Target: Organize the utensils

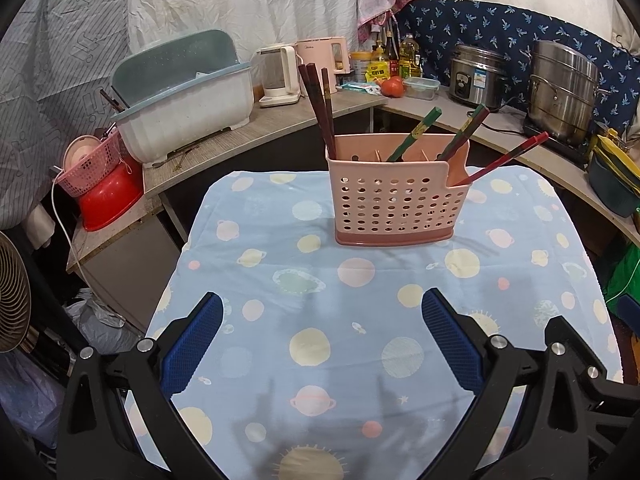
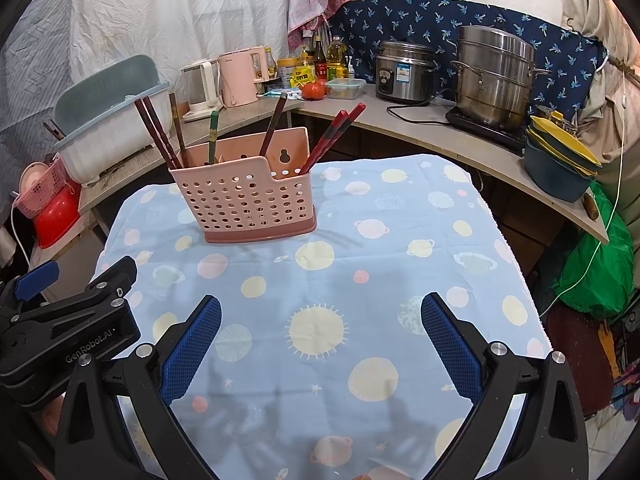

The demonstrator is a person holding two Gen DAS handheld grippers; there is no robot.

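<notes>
A pink perforated utensil holder (image 1: 396, 204) stands upright at the far middle of the table with the blue planet-print cloth (image 1: 340, 320). Dark brown chopsticks (image 1: 320, 108) stand in its left end, green-handled ones (image 1: 416, 132) in the middle, red ones (image 1: 508, 156) lean out at the right. My left gripper (image 1: 322, 320) is open and empty, held back over the near cloth. The right wrist view shows the holder (image 2: 244, 204) far left. My right gripper (image 2: 320, 320) is open and empty; the left gripper (image 2: 60, 320) sits beside it at the left.
A counter wraps the back and right with a dish tub (image 1: 184, 96), kettles (image 1: 280, 76), bottles, a tomato (image 1: 392, 86), a rice cooker (image 2: 404, 72), a steel steamer pot (image 2: 492, 76) and stacked bowls (image 2: 560, 164). A red basin and pink basket (image 1: 104, 184) sit left. A fan (image 1: 12, 300) stands at the far left.
</notes>
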